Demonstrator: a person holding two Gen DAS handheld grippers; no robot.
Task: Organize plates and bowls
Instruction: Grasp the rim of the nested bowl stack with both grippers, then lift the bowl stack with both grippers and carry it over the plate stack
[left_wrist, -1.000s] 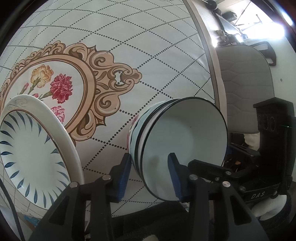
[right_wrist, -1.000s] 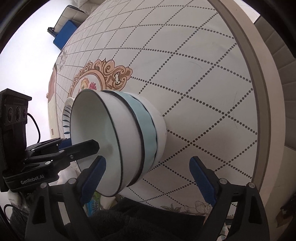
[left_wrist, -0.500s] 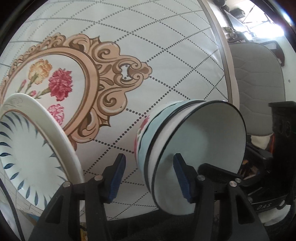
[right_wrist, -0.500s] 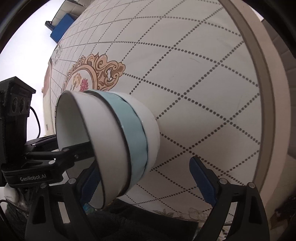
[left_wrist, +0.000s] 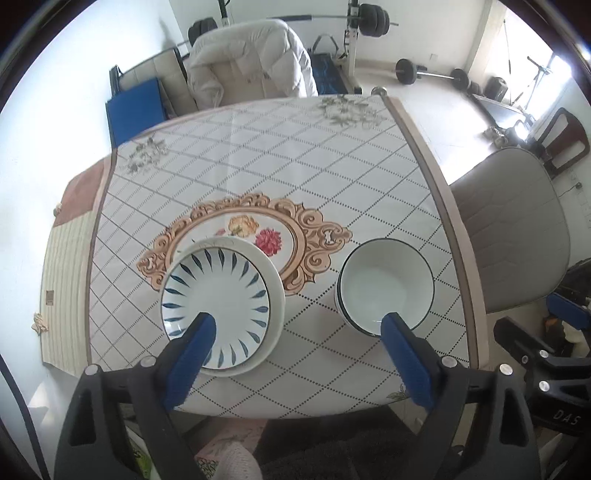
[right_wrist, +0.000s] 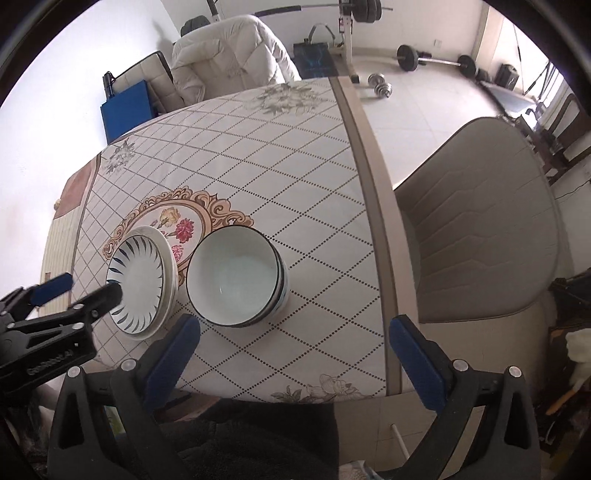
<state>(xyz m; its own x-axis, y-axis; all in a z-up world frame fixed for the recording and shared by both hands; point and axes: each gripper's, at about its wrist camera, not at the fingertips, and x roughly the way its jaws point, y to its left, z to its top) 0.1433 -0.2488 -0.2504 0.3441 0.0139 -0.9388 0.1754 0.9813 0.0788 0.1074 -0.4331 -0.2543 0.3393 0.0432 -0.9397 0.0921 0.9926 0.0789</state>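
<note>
A stack of white bowls with dark rims (left_wrist: 386, 286) stands upright on the table near its right edge; it also shows in the right wrist view (right_wrist: 236, 277). A stack of plates, the top one with a blue leaf pattern (left_wrist: 221, 299), lies to its left, also seen in the right wrist view (right_wrist: 142, 284). My left gripper (left_wrist: 295, 332) is open and empty, raised above the table's near edge between plates and bowls. My right gripper (right_wrist: 295, 332) is open and empty, raised above the near edge to the right of the bowls.
The table (left_wrist: 295, 155) has a diamond-pattern cloth with a floral medallion (left_wrist: 258, 229). A grey chair (right_wrist: 480, 221) stands at the right side. A chair with a white jacket (left_wrist: 251, 62) is at the far end. Gym weights lie on the floor beyond.
My left gripper let go of the bowl stack and opened wide. Both grippers pulled back and up from the table. The bowls now stand upright on the table.
</note>
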